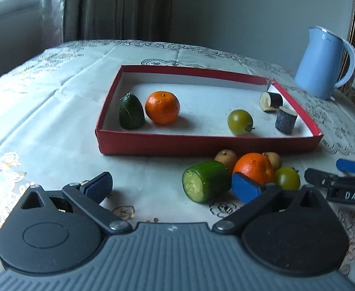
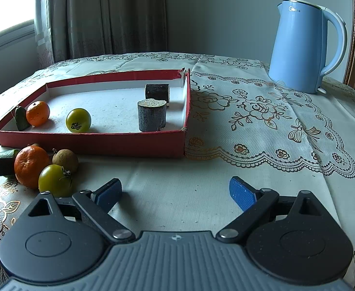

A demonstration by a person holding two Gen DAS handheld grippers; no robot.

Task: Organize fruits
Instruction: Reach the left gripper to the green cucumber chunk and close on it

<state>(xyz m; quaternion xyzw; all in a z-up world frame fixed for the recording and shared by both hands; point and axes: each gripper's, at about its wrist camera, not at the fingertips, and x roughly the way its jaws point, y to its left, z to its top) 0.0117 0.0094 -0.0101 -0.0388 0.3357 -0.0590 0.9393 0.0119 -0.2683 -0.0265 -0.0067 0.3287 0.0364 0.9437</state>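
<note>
My left claw [image 1: 172, 186] is spread wide, empty, low over the surface [image 1: 56, 133]; bare cloth lies between its pads. My right claw [image 2: 175, 194] also gapes empty over open cloth. Just ahead of the left claw: a cut cucumber [image 1: 205, 180], rough pale face toward me, touching an orange [image 1: 254, 168], a green tomato [image 1: 287, 178] and two brown fruits [image 1: 226, 157], all bunched against the tray [image 1: 153, 143]. Red card walls, low. Inside: a dark green piece [image 1: 131, 111], a second orange [image 1: 162, 107], a second tomato [image 1: 240, 122], two dark cylinders [image 1: 285, 120]. Blue kettle [image 2: 303, 46] far right.
</note>
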